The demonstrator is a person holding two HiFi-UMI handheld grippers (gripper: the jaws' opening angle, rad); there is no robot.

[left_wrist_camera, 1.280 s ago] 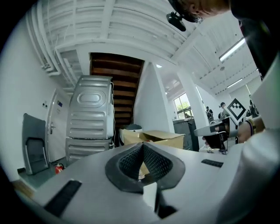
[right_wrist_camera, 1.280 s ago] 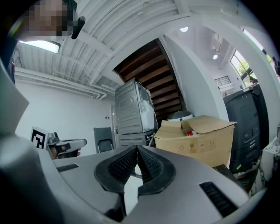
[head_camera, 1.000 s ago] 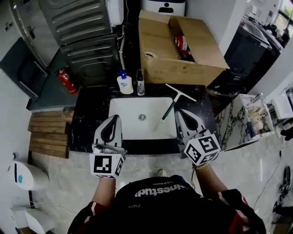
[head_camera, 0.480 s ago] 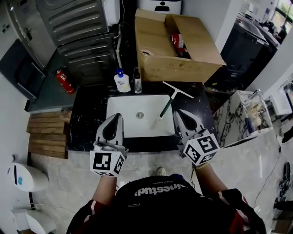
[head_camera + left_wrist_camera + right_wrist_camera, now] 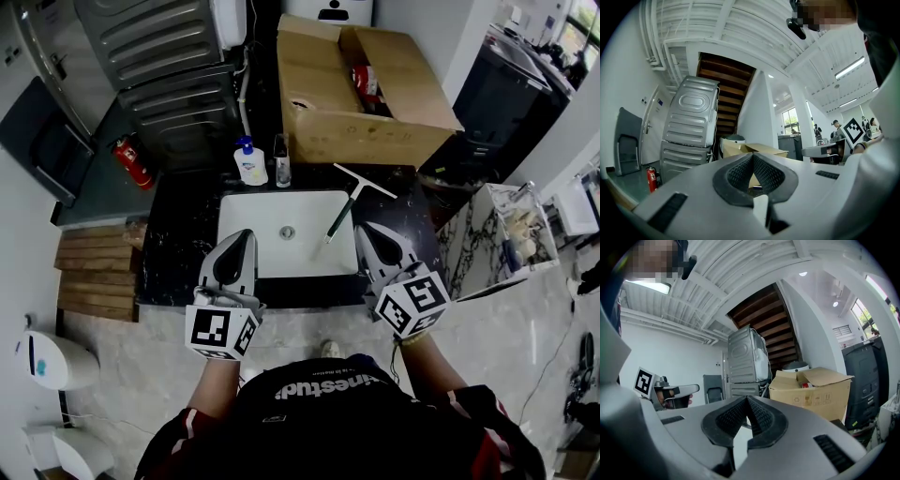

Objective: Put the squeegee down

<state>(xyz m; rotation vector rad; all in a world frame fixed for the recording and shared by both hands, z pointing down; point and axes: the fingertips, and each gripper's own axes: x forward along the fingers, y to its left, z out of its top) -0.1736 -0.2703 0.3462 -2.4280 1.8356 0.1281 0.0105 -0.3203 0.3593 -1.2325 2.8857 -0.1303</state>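
Nearest me I count two grippers, my left gripper (image 5: 241, 236) and right gripper (image 5: 362, 228), both with jaws pressed together on nothing, held at the near edge of the one white sink (image 5: 258, 234). I judge the put-down done: the single squeegee (image 5: 343, 211) lies apart from both, its handle slanting over the sink's far right corner and its blade on the black counter (image 5: 183, 234), so my next move only needs to avoid nudging it. Beyond stand one soap bottle (image 5: 249, 164) and one cardboard box (image 5: 361, 122).

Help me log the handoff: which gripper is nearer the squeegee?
Right. The right gripper sits just short of the squeegee handle; the left gripper is across the sink.
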